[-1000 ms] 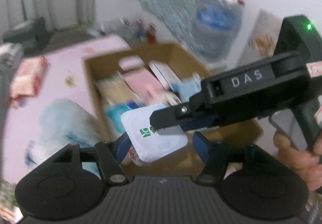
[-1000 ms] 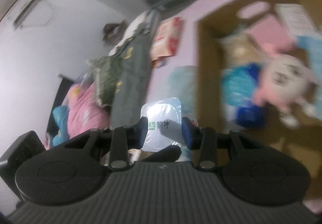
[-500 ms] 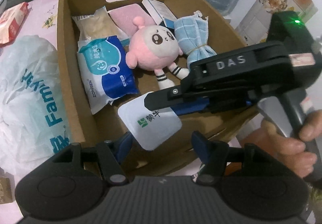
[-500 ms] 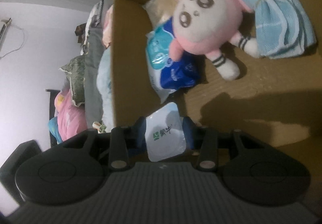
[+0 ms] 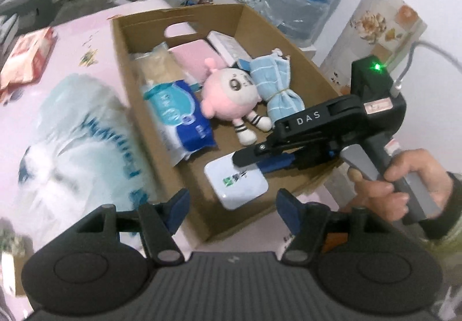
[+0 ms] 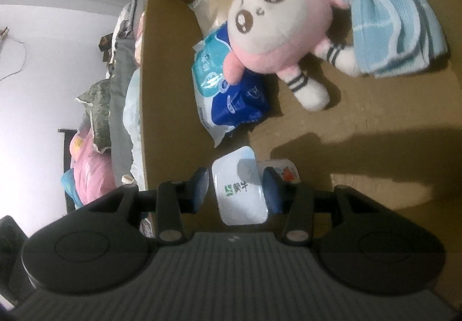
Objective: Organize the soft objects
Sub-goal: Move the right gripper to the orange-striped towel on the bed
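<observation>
Our right gripper [image 6: 236, 186] straddles the white pouch [image 6: 240, 194] unclamped, low inside the cardboard box [image 5: 161, 130]; left gripper [image 5: 231, 205] is released. It looks light, squashy, slippery: we'd pinch its 2 flat sides.

Right gripper [image 5: 248, 158] reaches into a cardboard box [image 5: 127, 67] over a white packet [image 5: 235, 186] — pink plush doll [image 5: 231, 95] lies beyond.

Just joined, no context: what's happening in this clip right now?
A person with two handheld grippers is packing soft items into a cardboard box. The right gripper has a white pouch between its jaws, low over the box's near corner; whether they grip it is unclear. The left gripper hangs open and empty. A pink plush, blue wipes pack and blue cloth bundle are inside.
</observation>
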### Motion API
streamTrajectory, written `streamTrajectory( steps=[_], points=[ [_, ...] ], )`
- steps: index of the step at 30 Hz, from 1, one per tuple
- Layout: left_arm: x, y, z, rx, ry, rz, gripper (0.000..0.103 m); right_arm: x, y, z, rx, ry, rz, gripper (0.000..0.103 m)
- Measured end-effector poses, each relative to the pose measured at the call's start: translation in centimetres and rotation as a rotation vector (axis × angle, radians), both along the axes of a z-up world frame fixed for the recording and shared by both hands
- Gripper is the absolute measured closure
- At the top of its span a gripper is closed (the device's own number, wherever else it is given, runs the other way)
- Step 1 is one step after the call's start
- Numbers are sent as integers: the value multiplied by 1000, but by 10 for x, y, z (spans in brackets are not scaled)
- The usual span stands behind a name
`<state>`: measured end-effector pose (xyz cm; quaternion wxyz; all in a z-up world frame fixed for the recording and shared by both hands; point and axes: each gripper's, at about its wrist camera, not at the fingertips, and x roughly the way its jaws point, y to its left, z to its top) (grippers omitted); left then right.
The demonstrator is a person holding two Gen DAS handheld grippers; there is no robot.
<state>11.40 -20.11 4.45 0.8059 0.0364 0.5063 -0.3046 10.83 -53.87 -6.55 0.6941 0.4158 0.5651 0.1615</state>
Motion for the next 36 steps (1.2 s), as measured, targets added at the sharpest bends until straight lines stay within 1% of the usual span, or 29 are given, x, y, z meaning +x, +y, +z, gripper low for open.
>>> streamTrajectory(
  steps=[2,7,12,15,18,20,21,23,25,28,30,32,34,36],
  points=[
    [-1,16,3,-8,-3,21,36,1,6,0,-16,-5,-3,63],
    [-6,57,8,-13,-42,91,36,4,19,-8,-36,8,-24,66],
    [-13,92,1,-31,-57,158,35,9,29,-15,-29,6,-33,67],
    [-23,115,-6,-55,-72,219,30,10,30,-11,-32,-16,-27,65],
    [-32,138,-13,-64,-84,273,30,8,27,2,-59,-57,-30,58],
    [-38,151,-14,-52,-107,328,30,7,25,12,-75,-85,-34,49],
    [-41,157,-13,-46,-124,356,30,6,24,19,-80,-109,-35,48],
    [-49,171,-11,-36,-172,406,29,4,23,34,-92,-164,-36,39],
    [-57,182,-9,-12,-238,457,28,4,26,51,-98,-218,-30,37],
    [-67,197,-11,39,-322,536,28,11,38,74,-93,-279,4,34],
    [-69,204,-16,67,-344,579,29,20,56,89,-67,-314,57,34],
    [-70,210,-23,83,-336,603,30,29,80,99,-33,-340,116,33],
    [-70,216,-30,73,-321,616,31,38,111,105,14,-354,188,32],
    [-70,221,-37,57,-310,637,35,49,143,105,62,-346,260,32]
  ],
)
